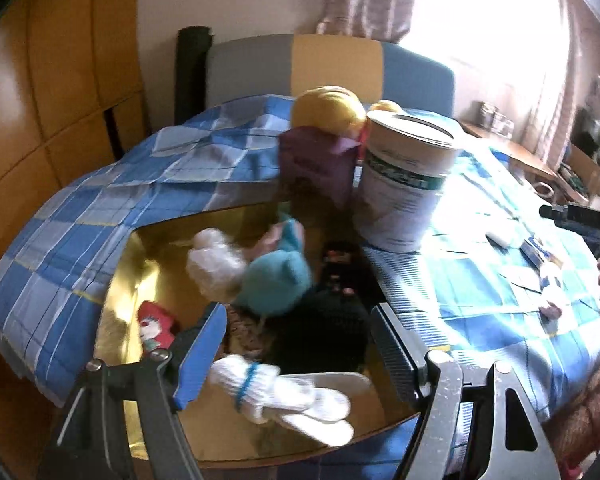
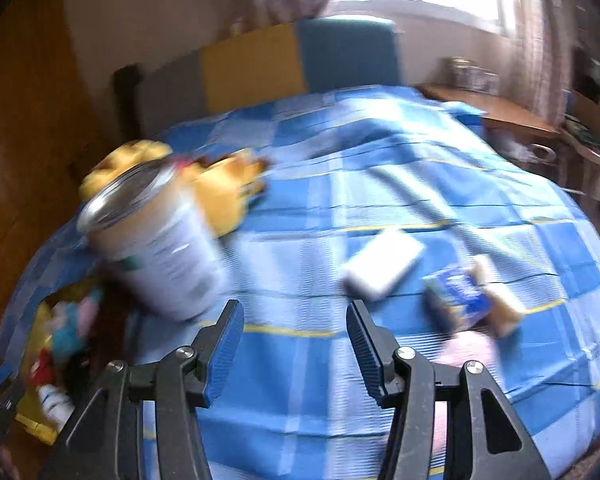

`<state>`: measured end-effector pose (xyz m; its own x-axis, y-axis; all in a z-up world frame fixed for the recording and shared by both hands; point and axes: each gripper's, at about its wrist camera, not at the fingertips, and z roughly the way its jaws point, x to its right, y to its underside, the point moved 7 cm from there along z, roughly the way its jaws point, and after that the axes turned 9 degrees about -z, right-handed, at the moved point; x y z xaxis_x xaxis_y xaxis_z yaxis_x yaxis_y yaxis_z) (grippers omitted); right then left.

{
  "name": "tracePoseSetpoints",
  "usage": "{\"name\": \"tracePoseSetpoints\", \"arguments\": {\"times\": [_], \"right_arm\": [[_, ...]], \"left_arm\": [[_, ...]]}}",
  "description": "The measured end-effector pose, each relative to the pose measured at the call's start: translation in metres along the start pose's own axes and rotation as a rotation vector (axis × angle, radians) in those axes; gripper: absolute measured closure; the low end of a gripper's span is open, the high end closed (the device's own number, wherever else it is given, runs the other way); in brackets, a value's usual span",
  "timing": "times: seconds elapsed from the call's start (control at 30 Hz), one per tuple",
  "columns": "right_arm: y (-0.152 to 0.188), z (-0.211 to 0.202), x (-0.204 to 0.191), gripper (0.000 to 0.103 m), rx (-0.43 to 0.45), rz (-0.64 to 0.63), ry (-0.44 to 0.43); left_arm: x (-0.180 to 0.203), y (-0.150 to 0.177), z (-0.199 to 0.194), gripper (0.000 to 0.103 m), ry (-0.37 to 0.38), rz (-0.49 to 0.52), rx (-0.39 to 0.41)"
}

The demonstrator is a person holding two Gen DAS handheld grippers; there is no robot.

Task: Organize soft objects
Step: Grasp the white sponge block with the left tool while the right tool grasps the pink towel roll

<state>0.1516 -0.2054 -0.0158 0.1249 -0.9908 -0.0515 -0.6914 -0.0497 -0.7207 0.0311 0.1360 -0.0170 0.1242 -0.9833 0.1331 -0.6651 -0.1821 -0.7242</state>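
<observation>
Bedroom, blue checked bed [image 2: 340, 208] | left gripper [image 1: 296, 344] released above gold box [image 1: 148, 248] holding white socks [image 1: 288, 396], teal plush [image 1: 276, 280] | right gripper [image 2: 296, 336] released, nothing held | step: likely fetching next soft item | next: reach pink cloth [image 2: 468, 352]

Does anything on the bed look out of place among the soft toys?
Yes. A large hard canister stands on the checked bedcover, beside the gold box of soft items. It is rigid, unlike everything around it.
</observation>
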Motion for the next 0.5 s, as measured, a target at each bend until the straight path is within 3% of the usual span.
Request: {"name": "tracePoseSetpoints", "arguments": {"times": [0.13,0.27,0.37,0.5], "right_arm": [[-0.003,0.000,0.063,0.049,0.037,0.108,0.150],[0.011,0.002,0.138,0.049,0.055,0.304,0.287],[0.022,-0.002,0.171,0.049,0.073,0.471,0.282],[0.038,-0.001,0.190,0.049,0.070,0.622,0.202]], "left_arm": [[0.028,-0.002,0.002,0.028,0.048,0.069,-0.011],[0.057,-0.003,0.007,0.028,0.094,0.121,-0.030],[0.087,-0.003,0.014,0.028,0.130,0.184,-0.044],[0.126,-0.003,0.031,0.028,0.186,0.230,-0.090]]}}
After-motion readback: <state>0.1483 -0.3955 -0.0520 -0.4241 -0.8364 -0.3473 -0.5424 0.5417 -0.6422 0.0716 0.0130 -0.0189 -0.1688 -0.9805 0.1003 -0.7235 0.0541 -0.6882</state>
